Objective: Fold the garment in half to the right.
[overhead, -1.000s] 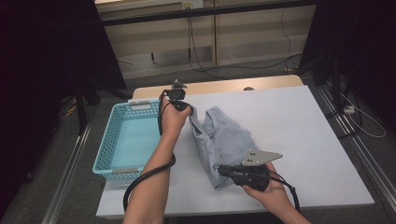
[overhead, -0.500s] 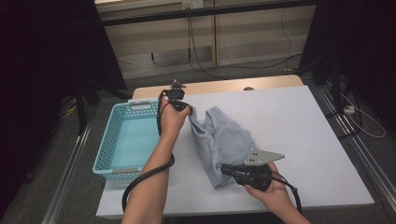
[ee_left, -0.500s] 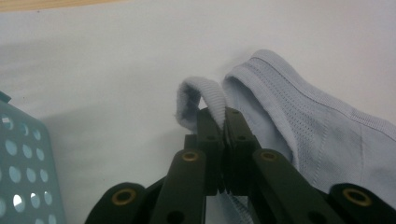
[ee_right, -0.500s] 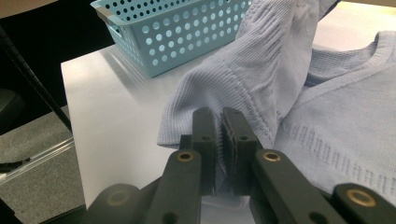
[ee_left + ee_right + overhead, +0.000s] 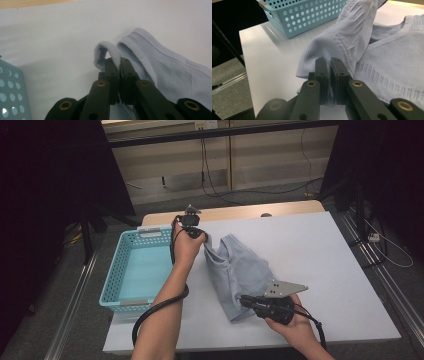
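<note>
A pale blue knitted garment lies folded on the white table. My left gripper holds its far left corner, jaws shut on a ribbed edge of the garment; in the left gripper view that gripper pinches the fabric tight. My right gripper is at the garment's near end, jaws pointing left and shut on its ribbed hem. In the right gripper view the gripper clamps the cloth, which rises in a fold above the jaws.
A light blue perforated basket stands on the table's left side, also seen as the basket in the right gripper view. The table's near left edge drops to the floor. Cables and dark stands lie beyond the table.
</note>
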Tool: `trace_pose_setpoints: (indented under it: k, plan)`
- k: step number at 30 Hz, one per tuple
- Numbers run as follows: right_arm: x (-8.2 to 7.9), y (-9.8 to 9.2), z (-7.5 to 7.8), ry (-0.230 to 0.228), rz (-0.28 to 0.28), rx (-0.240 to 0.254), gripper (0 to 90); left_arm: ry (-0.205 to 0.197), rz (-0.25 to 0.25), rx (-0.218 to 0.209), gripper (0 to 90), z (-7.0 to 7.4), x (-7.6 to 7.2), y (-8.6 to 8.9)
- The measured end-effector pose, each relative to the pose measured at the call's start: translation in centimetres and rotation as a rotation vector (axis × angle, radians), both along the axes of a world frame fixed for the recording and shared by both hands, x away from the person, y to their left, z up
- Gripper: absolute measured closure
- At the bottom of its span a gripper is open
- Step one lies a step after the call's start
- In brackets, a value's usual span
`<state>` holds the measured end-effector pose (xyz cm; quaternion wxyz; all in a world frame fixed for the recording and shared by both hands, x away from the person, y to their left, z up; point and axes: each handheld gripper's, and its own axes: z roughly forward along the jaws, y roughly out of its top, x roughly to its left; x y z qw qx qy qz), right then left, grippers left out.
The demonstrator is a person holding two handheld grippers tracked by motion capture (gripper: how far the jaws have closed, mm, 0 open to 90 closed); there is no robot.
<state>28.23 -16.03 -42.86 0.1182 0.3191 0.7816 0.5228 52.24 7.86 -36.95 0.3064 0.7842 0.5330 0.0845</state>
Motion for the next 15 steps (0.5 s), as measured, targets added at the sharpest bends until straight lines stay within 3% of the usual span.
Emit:
trace_pose_setpoints:
  k: [15]
  plan:
    - [0.01, -0.29, 0.00, -0.009, -0.007, -0.024, 85.3, -0.004, 0.005, -0.026, 83.0, -0.05, -0.04, 0.34]
